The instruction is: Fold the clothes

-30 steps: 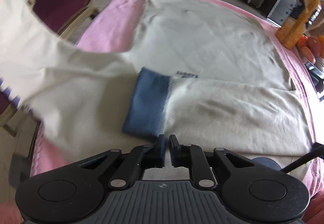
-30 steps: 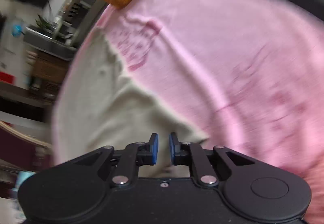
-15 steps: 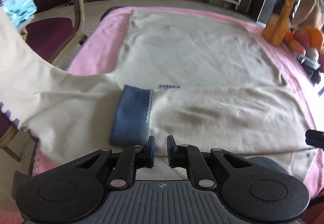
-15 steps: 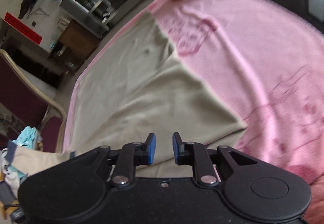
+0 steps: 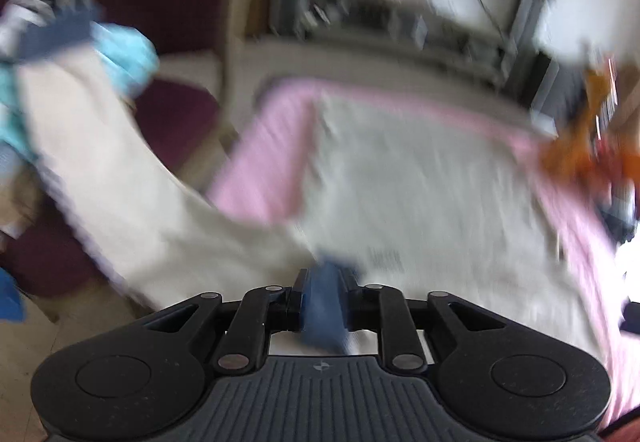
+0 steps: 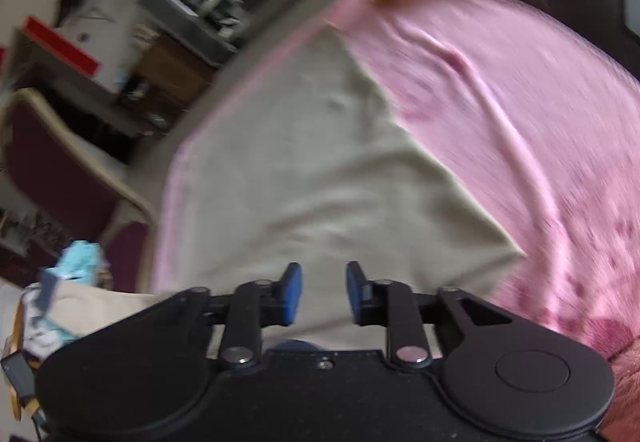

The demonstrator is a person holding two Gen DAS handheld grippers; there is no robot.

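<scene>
My left view was badly blurred. The left tool gripped the blue cuff of the beige garment; my right tool hung open just above its near edge

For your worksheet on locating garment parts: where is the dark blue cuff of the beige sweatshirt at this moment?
In the left wrist view, the dark blue cuff sits low and central, between the left gripper fingers, at the near edge of the beige sweatshirt lying on the pink blanket.
</scene>
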